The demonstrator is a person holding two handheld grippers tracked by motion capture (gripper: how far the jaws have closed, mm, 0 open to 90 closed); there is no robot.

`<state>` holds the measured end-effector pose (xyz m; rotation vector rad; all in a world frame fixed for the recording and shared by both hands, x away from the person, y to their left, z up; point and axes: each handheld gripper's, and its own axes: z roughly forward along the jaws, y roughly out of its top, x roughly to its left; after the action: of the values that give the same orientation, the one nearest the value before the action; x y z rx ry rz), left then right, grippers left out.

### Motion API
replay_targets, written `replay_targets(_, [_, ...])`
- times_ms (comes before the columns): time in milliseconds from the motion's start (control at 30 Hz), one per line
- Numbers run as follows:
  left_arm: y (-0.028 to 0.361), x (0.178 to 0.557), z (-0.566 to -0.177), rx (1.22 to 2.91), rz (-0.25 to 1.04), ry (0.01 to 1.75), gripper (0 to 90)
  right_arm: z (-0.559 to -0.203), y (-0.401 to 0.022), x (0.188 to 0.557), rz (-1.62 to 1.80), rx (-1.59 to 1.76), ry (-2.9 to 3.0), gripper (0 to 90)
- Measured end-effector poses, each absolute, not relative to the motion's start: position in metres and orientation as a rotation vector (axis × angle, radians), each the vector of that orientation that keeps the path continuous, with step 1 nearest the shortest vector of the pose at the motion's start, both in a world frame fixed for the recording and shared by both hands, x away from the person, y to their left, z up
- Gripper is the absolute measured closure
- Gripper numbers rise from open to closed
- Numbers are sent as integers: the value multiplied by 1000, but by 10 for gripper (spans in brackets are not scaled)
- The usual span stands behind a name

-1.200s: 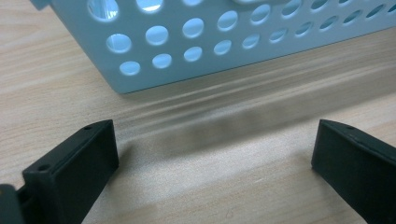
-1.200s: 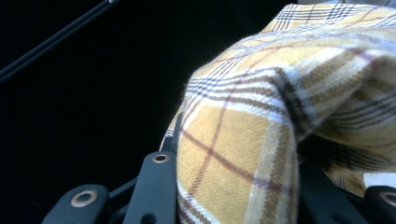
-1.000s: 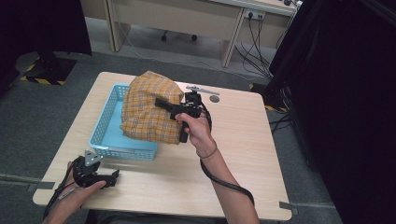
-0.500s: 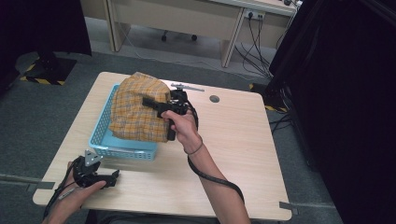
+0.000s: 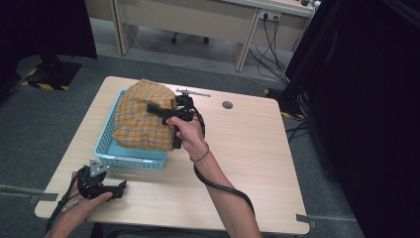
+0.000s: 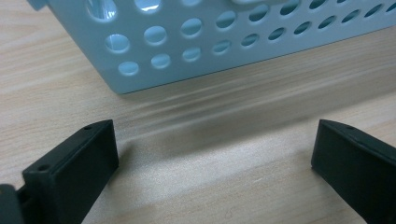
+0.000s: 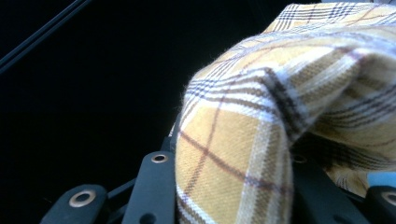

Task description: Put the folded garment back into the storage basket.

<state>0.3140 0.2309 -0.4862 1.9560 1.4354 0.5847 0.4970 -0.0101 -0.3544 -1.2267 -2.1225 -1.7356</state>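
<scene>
Right tongs (image 5: 154,107) clamped on the yellow plaid cloth (image 5: 143,119), which we hold bunched over the blue basket (image 5: 130,159), mid-surface (image 5: 257,148). Left tongs (image 6: 212,158) wide apart, nothing btwn them, resting just in front of the basket's near wall.

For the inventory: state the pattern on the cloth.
Yellow plaid cloth with white and brown lines; clearest in the right gripper view.

One wooden table (image 5: 247,163) holding one light blue perforated basket (image 5: 130,157), one yellow plaid cloth (image 5: 141,116), two black handheld grippers, left (image 5: 121,187) and right (image 5: 151,106), and one small round grey grommet (image 5: 227,105).
</scene>
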Motion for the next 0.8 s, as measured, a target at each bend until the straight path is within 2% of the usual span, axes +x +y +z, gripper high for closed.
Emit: replay_targets(800, [231, 314, -486, 1958, 584, 1432, 0, -371, 22, 503, -1666, -1248, -2130, 687])
